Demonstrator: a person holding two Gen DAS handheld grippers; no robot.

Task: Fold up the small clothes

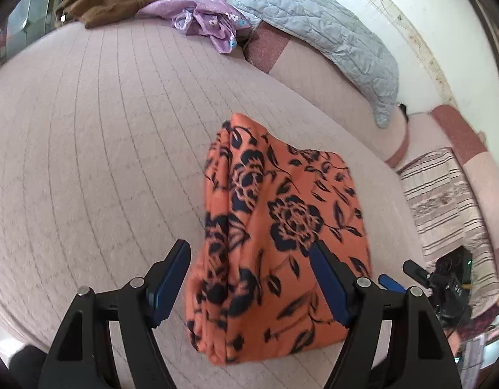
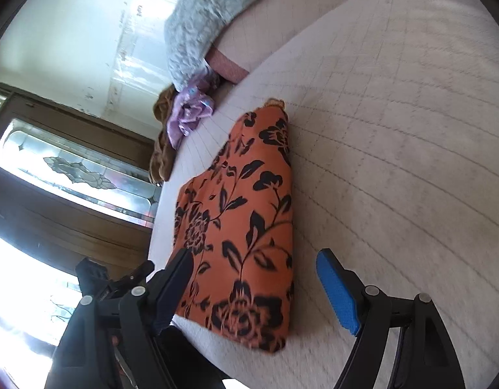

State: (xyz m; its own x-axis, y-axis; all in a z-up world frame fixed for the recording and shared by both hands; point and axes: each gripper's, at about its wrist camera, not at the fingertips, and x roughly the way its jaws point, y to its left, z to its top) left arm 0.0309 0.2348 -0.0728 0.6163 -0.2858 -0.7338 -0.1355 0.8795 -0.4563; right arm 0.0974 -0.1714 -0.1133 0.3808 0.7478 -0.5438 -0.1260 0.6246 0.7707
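On the pink quilted bed (image 1: 87, 149), an orange floral cloth (image 1: 275, 233) lies folded near the front edge, left gripper (image 1: 249, 259) and right gripper (image 2: 256, 265) both above it, jaws apart, gripping nothing.

Orange garment (image 1: 278, 227) with black floral print, folded into compact stack, lying on bed.

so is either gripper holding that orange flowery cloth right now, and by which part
Nothing is held. The left gripper and right gripper are both open, fingers spread above the folded orange floral cloth, which lies free on the bed.
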